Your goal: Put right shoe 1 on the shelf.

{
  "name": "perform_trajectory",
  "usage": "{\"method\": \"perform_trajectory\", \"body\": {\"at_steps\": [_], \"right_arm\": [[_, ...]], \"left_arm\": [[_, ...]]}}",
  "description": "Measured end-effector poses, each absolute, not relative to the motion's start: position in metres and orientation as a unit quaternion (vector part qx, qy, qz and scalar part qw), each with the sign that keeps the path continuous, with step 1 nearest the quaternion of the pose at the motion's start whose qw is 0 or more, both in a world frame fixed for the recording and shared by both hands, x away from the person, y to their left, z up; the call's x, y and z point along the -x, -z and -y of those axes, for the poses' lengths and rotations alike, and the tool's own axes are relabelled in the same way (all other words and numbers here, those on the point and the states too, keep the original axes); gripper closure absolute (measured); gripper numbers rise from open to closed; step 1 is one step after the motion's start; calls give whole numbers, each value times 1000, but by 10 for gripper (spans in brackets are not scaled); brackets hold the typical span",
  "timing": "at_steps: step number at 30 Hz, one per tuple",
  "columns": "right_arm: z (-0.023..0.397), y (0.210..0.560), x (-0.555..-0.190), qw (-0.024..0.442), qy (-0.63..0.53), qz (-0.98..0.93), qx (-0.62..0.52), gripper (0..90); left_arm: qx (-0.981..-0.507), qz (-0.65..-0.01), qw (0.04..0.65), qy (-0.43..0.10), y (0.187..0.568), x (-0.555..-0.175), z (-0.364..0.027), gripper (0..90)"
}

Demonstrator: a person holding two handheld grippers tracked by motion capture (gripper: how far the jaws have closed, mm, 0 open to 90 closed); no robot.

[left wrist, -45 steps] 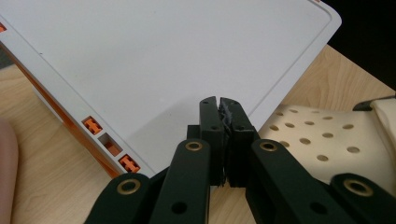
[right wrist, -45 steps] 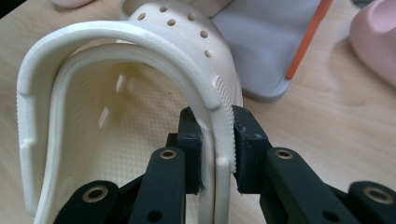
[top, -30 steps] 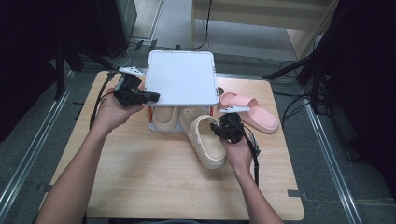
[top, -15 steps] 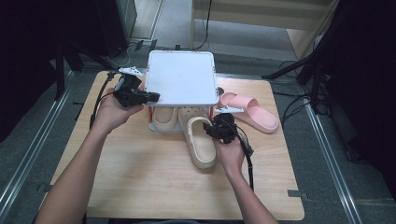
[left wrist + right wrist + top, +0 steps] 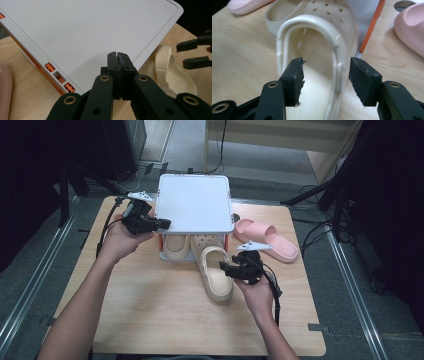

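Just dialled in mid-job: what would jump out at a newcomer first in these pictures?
The white two-tier rack at the table's far middle, with one cream clog tucked under its top. In front of it, a second cream clog lies toe toward the rack, the right claw at its heel side, jaws just opened and straddling the rim without pressing it. The left claw rests shut at the rack's left edge; a pink slide sits to the right.

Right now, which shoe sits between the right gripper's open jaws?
The cream clog sticking out from under the white shelf; its twin sits tucked underneath, the pink slide lies apart.
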State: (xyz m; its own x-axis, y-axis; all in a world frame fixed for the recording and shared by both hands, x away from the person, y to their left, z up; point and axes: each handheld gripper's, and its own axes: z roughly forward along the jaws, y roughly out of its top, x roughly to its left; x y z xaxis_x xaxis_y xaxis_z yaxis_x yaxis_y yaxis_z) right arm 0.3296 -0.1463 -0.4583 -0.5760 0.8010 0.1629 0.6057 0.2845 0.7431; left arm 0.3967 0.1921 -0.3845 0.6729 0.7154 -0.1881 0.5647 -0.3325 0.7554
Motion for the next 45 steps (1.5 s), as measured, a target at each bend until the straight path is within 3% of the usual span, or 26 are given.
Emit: {"method": "perform_trajectory", "body": {"at_steps": [6, 14, 21, 45], "right_arm": [[160, 464, -302, 104, -402, -801, -432, 572], [163, 477, -273, 82, -383, -818, -421, 799], [158, 492, -264, 57, -356, -833, -420, 873], [145, 510, -264, 30, -318, -852, -414, 900]], "left_arm": [[-812, -395, 421, -87, 384, -397, -192, 890], [-812, -399, 418, -85, 383, -398, -191, 895], [-810, -403, 421, -74, 383, -400, -193, 893], [-810, -398, 423, -75, 384, -401, -192, 891]]}}
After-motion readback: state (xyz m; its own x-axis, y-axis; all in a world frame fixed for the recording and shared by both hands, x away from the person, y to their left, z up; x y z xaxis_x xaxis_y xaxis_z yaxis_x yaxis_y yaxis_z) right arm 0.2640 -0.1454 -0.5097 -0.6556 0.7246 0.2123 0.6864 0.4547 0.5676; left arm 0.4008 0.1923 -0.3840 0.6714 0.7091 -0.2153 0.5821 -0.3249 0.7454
